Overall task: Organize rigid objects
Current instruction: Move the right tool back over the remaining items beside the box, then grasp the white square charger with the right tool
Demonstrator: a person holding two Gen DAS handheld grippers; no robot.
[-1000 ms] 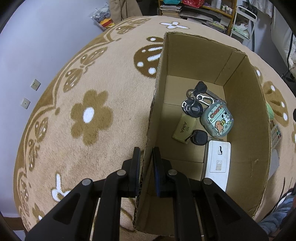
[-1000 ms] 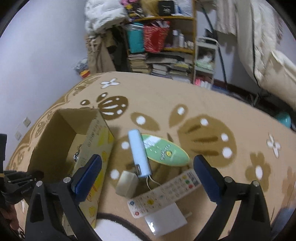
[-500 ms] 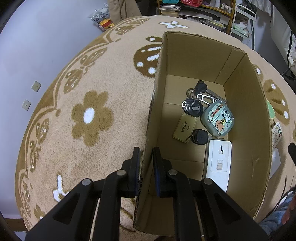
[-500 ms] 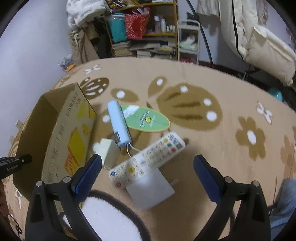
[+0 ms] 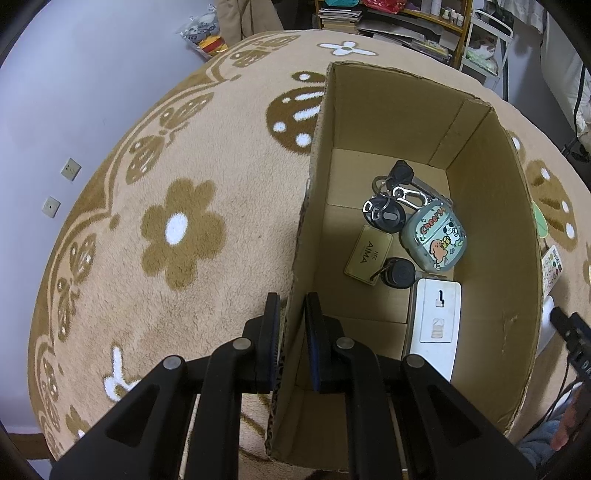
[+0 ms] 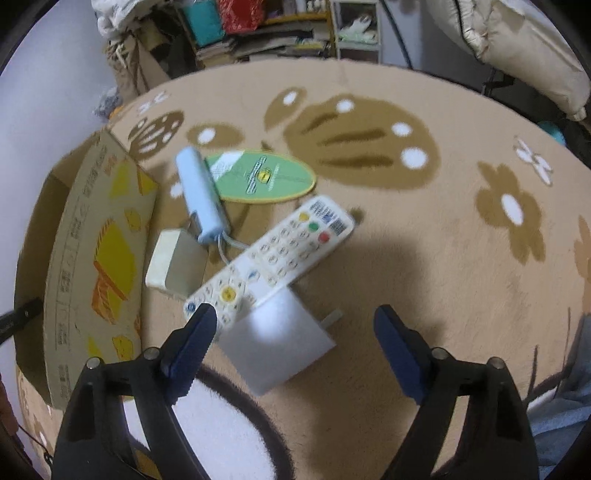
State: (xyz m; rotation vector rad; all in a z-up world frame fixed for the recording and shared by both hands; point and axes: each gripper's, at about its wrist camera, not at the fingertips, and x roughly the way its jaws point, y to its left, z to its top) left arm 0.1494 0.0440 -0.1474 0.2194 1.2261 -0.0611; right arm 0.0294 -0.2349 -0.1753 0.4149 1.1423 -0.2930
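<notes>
My left gripper [image 5: 290, 321] is shut on the left wall of an open cardboard box [image 5: 484, 229]. Inside the box lie a bunch of keys [image 5: 395, 199], a cartoon-printed case [image 5: 434, 240], a gold tag [image 5: 368, 250] and a white device [image 5: 436, 321]. On the carpet beside the box, my right gripper [image 6: 291, 328] hangs over a white plug adapter [image 6: 277, 343]; its jaws are closing, wide apart, touching nothing. A white remote control [image 6: 273, 254] lies partly on the adapter. Beyond it lie a pale blue power bank [image 6: 201, 192], a cream charger block [image 6: 173, 262] and a green oval card [image 6: 262, 175].
The box [image 6: 99, 258] stands left of the loose items in the right wrist view. A beige flowered carpet [image 5: 177, 229] covers the floor. Shelves with books [image 6: 255, 33] and bedding [image 6: 517, 44] line the far side. A blue sleeve [image 6: 565, 391] shows at the right edge.
My right gripper came down toward the remote and adapter, which now look larger and nearer, and its jaws narrowed a little. The left gripper and box stayed still.
</notes>
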